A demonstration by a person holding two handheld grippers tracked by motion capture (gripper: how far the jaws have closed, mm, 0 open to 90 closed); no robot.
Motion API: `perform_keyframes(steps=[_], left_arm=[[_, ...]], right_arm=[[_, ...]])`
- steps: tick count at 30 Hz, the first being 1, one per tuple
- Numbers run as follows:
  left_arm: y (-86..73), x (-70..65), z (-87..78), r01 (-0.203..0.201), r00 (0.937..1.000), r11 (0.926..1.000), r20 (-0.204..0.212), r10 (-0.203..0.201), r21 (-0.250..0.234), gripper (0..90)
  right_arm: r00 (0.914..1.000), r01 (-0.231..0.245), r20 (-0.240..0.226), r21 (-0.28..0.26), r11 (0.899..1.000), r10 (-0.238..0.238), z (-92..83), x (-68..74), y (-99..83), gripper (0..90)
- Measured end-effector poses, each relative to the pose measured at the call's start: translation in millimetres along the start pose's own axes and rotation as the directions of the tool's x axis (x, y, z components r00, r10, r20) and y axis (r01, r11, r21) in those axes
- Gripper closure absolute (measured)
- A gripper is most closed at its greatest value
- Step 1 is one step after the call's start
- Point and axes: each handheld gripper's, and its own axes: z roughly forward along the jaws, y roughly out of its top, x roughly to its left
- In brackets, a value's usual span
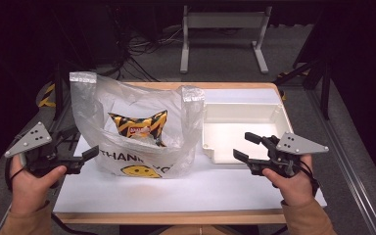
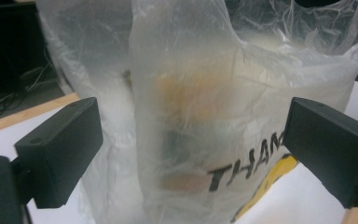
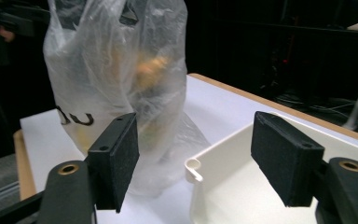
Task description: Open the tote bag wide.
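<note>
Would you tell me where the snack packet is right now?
In the high view, the snack packet stands inside the plastic bag, left of the white tray.

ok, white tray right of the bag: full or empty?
Empty. The white tray shows a bare floor in the high view; the snack packet sits inside the plastic bag.

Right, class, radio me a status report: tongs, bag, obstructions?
Left tongs open beside plastic bag. Right tongs open, empty, by white tray. Bag upright, snack packet inside. Nothing blocking.
</note>
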Motion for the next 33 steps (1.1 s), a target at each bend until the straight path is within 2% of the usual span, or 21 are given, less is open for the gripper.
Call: perform_keyframes(steps=[1,4,8,15,18,19,21,24,26,30,31,33], left_arm=[[-0.1,-0.7,3.9,-0.006,0.9999,1.0000,-0.010,0.006,-0.006,4.3],[0.6,-1.0,7.1,-0.019,0.9998,0.9998,-0.010,0.019,0.003,4.5],[2.7,0.7,7.9,-0.036,0.9993,0.9993,-0.012,0.036,0.010,8.8],[3.6,8.3,13.4,-0.029,0.9996,0.9994,0.002,0.029,0.021,11.9],[4.4,10.8,15.4,-0.027,0.9996,0.9995,0.004,0.027,0.013,13.1],[4.3,11.0,16.0,-0.022,0.9997,0.9997,0.004,0.022,0.012,16.1],[2.1,11.1,18.5,-0.024,0.9996,0.9996,0.014,0.024,0.013,18.1],[-0.2,9.8,20.7,-0.037,0.9991,0.9989,0.023,0.036,0.028,29.6],[-0.6,7.9,20.0,-0.055,0.9983,0.9981,0.019,0.055,0.026,45.9],[-0.4,5.6,17.2,-0.076,0.9970,0.9969,0.021,0.075,0.020,75.5],[-0.6,5.6,16.7,-0.077,0.9969,0.9969,0.020,0.076,0.017,81.5],[-0.7,6.2,15.6,-0.081,0.9966,0.9967,0.017,0.081,0.008,87.4]], right_arm=[[0.9998,-0.004,-0.020,-0.009,1.000,0.004,3.8,1.5,2.1,30.9],[0.9995,0.022,-0.022,-0.007,1.000,-0.023,9.4,5.6,5.7,30.1],[0.9990,0.030,-0.032,-0.010,0.999,-0.030,15.7,8.0,7.7,28.6],[0.9979,0.041,-0.050,-0.002,0.999,-0.042,23.9,13.1,9.7,26.9],[0.9963,0.043,-0.074,-0.004,0.999,-0.043,30.5,16.1,11.3,26.6],[0.9948,0.044,-0.091,-0.008,0.999,-0.044,34.8,18.1,12.6,26.1],[0.9943,0.047,-0.095,-0.007,0.999,-0.047,36.2,18.8,13.1,25.6],[0.9925,0.062,-0.105,-0.009,0.998,-0.063,41.2,22.2,16.0,24.1],[0.9923,0.056,-0.111,-0.002,0.998,-0.056,43.7,24.4,17.5,22.9],[0.9897,0.077,-0.121,-0.010,0.997,-0.077,50.1,29.1,21.4,22.5],[0.9889,0.081,-0.124,-0.010,0.997,-0.082,52.6,30.2,22.5,22.4],[0.9872,0.085,-0.134,-0.012,0.996,-0.086,57.2,32.4,23.4,22.4]])
